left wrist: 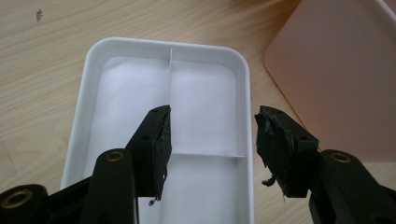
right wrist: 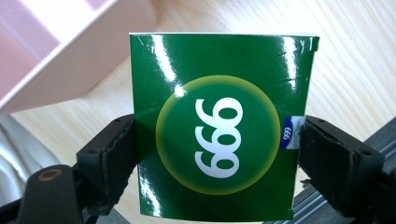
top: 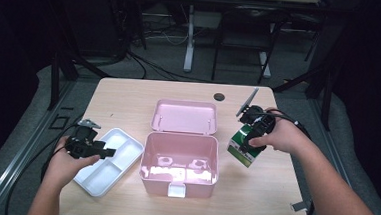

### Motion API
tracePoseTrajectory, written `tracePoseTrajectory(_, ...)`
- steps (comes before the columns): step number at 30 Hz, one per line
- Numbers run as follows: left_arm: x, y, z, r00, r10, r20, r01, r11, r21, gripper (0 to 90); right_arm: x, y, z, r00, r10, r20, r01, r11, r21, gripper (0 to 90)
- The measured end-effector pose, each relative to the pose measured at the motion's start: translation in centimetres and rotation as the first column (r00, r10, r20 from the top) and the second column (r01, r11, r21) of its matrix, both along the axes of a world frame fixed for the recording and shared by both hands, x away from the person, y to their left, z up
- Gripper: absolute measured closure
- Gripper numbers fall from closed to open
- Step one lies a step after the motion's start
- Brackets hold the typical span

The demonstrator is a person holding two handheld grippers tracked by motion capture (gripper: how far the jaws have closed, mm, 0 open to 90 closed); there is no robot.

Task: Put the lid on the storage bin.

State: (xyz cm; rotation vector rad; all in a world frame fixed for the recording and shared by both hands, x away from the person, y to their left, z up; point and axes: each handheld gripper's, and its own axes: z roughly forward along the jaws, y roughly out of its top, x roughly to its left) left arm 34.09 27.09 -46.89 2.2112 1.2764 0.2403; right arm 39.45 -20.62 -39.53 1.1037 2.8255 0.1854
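A green box marked 999 sits squeezed between the two jaws of my right gripper. In the high view that green box is held tilted just above the table, right of the open pink case, with my right gripper shut on it. My left gripper is open and hovers over the white divided tray, nothing between its pads. In the high view the left gripper points right over the white tray, which lies left of the pink case.
The pink case's lid lies open flat behind the case. A round hole marks the table's far side. Cables trail off both table sides. Table legs and chairs stand beyond the far edge.
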Motion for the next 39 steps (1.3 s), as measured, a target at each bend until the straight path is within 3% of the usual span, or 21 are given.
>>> tracePoseTrajectory(1,0.0,0.0,0.0,1.0000,-0.001,0.000,0.001,1.0000,0.000,45.6,-0.1,0.2,0.1,0.9998,0.019,-0.001,-0.019,1.000,0.008,16.0)
tracePoseTrajectory(3,0.0,0.0,0.0,1.0000,-0.002,0.000,0.002,1.0000,0.000,45.6,-0.1,0.4,0.5,0.9990,0.044,0.001,-0.044,0.999,-0.023,16.0)
tracePoseTrajectory(6,0.0,0.0,0.0,1.0000,-0.001,0.000,0.001,1.0000,0.001,45.6,-0.3,0.6,0.8,0.9959,0.090,0.004,-0.090,0.996,-0.011,16.1)
tracePoseTrajectory(7,0.0,0.0,0.0,1.0000,0.000,0.000,0.000,1.0000,-0.001,45.6,-0.3,0.8,0.9,0.9944,0.105,0.013,-0.104,0.994,-0.035,16.1)
tracePoseTrajectory(8,0.0,0.0,0.0,1.0000,0.001,0.000,-0.001,1.0000,-0.002,45.6,-0.5,0.9,1.0,0.9918,0.124,0.030,-0.123,0.992,-0.036,16.0)
tracePoseTrajectory(13,0.0,0.1,0.0,1.0000,0.002,-0.001,-0.002,1.0000,-0.003,45.6,-0.7,1.1,1.7,0.9790,0.201,0.034,-0.200,0.979,-0.035,16.1)
tracePoseTrajectory(18,0.0,0.0,-0.1,1.0000,0.000,0.000,0.000,1.0000,-0.002,45.6,-0.9,1.1,2.2,0.9588,0.282,0.038,-0.280,0.959,-0.051,16.1)
tracePoseTrajectory(22,0.1,0.0,-0.1,1.0000,-0.003,-0.002,0.003,1.0000,0.001,45.6,-1.3,1.3,2.3,0.9333,0.358,0.021,-0.357,0.932,-0.062,16.0)
tracePoseTrajectory(24,0.1,0.0,-0.1,1.0000,-0.003,-0.002,0.003,1.0000,0.001,45.6,-1.6,1.5,2.4,0.9154,0.402,0.020,-0.400,0.914,-0.070,16.0)
tracePoseTrajectory(32,0.1,-0.1,-0.1,1.0000,-0.004,-0.001,0.004,1.0000,-0.001,45.6,-2.4,2.2,3.2,0.8722,0.489,0.021,-0.486,0.871,-0.073,16.0)
tracePoseTrajectory(39,0.1,0.0,-0.1,1.0000,-0.003,-0.001,0.003,1.0000,-0.001,45.6,-2.7,2.9,3.9,0.8538,0.521,0.009,-0.519,0.852,-0.071,16.0)
